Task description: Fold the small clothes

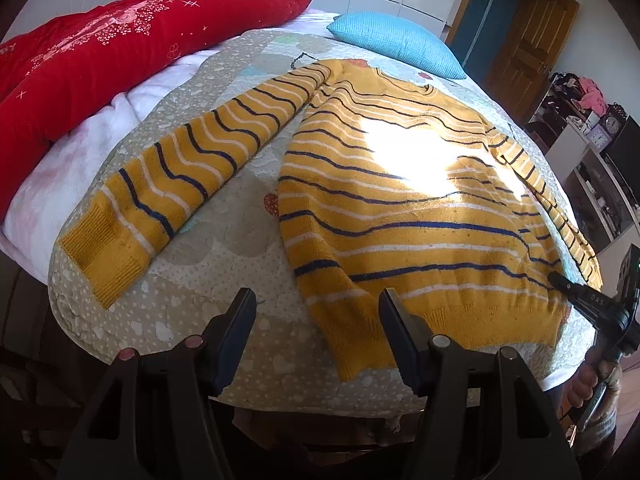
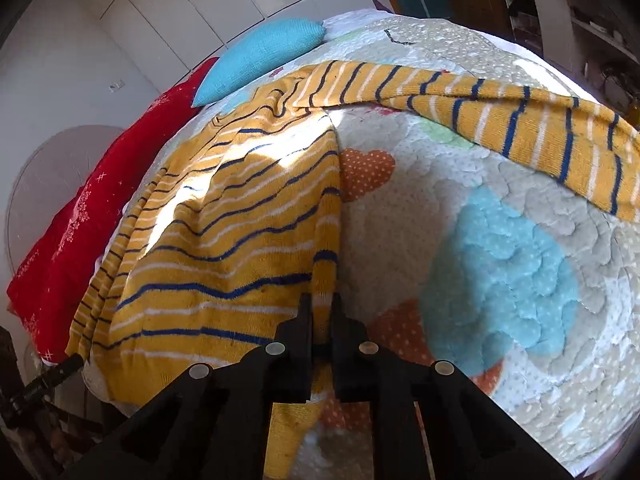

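Note:
A small yellow sweater (image 1: pixel 400 200) with navy and white stripes lies flat on the quilted bed cover (image 1: pixel 224 240), both sleeves spread out. My left gripper (image 1: pixel 318 300) is open and empty, hovering just above the sweater's lower left hem corner. In the right wrist view the sweater (image 2: pixel 224 240) fills the left half. My right gripper (image 2: pixel 322 304) is shut on the sweater's lower right hem edge; fabric shows between the fingers. It also shows at the far right of the left wrist view (image 1: pixel 560 282), tips on the hem. The right sleeve (image 2: pixel 500 120) stretches away to the right.
A red quilt (image 1: pixel 100 52) lies along the left side of the bed and a blue pillow (image 1: pixel 396 40) at its head. Shelves with clocks (image 1: pixel 600 132) stand to the right, past a wooden door (image 1: pixel 528 36). The bed's near edge (image 1: pixel 280 396) is right below my left gripper.

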The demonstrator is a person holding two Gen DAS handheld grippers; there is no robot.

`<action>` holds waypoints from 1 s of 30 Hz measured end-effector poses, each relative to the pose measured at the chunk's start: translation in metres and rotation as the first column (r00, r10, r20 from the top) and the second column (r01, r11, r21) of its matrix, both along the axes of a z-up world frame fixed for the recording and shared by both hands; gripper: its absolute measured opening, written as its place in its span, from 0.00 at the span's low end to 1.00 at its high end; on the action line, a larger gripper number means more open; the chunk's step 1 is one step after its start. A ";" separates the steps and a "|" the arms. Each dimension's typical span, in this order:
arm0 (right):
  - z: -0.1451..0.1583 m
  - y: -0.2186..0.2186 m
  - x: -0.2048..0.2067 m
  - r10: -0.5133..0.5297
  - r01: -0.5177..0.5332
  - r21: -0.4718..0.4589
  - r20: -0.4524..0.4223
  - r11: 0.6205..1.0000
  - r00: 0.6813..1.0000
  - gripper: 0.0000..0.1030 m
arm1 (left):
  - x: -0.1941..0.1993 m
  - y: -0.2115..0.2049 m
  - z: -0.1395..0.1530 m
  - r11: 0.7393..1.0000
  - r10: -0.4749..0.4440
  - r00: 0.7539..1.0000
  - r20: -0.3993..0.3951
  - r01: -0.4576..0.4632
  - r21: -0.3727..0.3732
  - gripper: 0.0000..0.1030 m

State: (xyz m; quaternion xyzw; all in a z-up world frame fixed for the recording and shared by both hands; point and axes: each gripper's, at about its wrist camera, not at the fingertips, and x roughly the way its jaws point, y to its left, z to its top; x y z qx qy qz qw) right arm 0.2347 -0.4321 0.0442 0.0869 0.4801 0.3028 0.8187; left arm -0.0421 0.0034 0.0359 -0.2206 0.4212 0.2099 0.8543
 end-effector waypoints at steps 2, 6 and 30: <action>-0.013 -0.001 -0.010 0.010 -0.010 0.007 -0.018 1.000 1.000 0.06 | -0.003 0.000 -0.001 1.000 0.004 1.000 0.000 -0.004 -0.005 0.64; -0.037 0.001 0.012 0.029 -0.029 -0.050 0.006 0.998 1.000 0.05 | 0.000 0.001 -0.008 1.000 0.004 1.000 -0.020 -0.004 -0.031 0.64; 0.049 -0.035 0.228 -0.502 0.595 0.235 -0.356 0.769 0.789 0.06 | 0.027 0.005 -0.023 0.999 -0.018 0.998 -0.065 0.015 -0.042 0.68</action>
